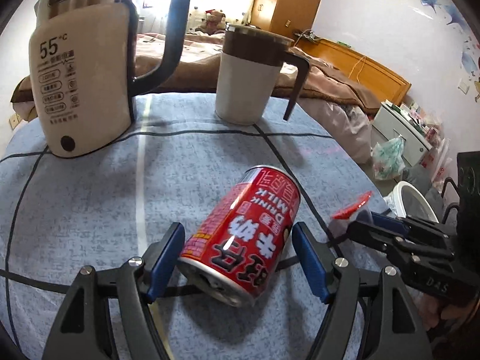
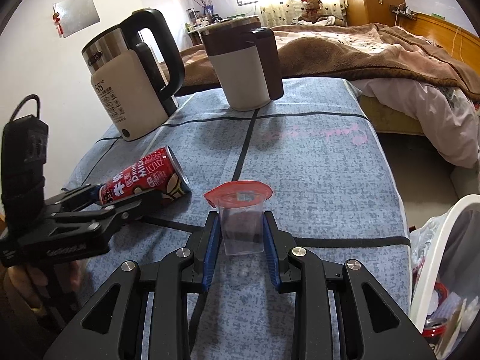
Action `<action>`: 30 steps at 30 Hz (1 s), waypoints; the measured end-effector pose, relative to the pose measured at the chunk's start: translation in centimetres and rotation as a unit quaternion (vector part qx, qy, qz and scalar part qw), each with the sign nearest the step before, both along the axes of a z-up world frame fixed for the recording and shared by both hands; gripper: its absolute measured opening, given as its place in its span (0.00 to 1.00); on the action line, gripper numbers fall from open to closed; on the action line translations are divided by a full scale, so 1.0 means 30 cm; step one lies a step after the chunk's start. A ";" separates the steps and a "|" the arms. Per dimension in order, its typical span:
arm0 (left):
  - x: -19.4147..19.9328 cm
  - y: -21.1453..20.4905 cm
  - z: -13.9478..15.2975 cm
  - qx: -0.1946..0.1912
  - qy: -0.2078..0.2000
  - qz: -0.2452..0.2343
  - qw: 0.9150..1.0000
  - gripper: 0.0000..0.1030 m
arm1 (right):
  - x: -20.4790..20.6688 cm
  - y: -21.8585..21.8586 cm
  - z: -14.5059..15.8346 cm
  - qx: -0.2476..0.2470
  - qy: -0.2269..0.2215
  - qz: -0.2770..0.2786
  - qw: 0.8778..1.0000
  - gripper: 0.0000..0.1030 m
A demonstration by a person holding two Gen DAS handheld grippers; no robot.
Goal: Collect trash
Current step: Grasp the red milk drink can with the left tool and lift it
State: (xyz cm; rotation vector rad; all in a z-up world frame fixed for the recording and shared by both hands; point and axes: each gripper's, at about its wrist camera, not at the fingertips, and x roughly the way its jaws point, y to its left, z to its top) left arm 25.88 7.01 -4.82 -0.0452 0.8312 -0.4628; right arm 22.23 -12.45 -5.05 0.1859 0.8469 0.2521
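The can (image 1: 243, 234) lies on its side on the bench (image 1: 90, 198), between the wide-open fingers of the left hand-held gripper (image 1: 238, 262). The right hand-held gripper (image 2: 238, 249) pinches a clear cup (image 2: 241, 225). Picking up is underway; next, probably closing on the can and carrying both to the bin (image 2: 444, 228).

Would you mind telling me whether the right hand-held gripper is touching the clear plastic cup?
Touching. In the right wrist view, the right hand-held gripper has both blue pads pressed against the sides of the clear plastic cup, with no gap visible on either side.
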 end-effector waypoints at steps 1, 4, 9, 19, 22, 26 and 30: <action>-0.005 0.000 0.003 0.000 -0.004 -0.001 1.000 0.73 | -0.002 0.000 0.001 0.000 -0.002 0.000 1.000 0.29; -0.004 -0.003 -0.001 0.001 0.001 -0.002 1.000 0.73 | -0.003 -0.002 0.000 0.005 -0.003 0.000 1.000 0.29; 0.000 -0.013 0.001 0.005 0.002 -0.001 1.000 0.71 | -0.004 -0.004 -0.004 0.007 -0.002 -0.001 1.000 0.29; -0.037 -0.051 0.008 0.033 -0.004 0.000 0.999 0.59 | -0.020 -0.019 0.012 0.014 -0.006 -0.007 1.000 0.29; -0.044 -0.059 0.008 0.035 -0.005 -0.002 0.999 0.59 | -0.028 -0.024 0.015 0.016 -0.007 -0.009 1.000 0.29; -0.052 -0.061 0.012 0.033 -0.006 0.003 0.999 0.59 | -0.037 -0.030 0.020 0.020 -0.009 -0.009 1.000 0.29; -0.074 -0.072 0.016 0.034 -0.008 0.006 0.999 0.58 | -0.047 -0.039 0.028 0.023 -0.013 -0.011 1.000 0.29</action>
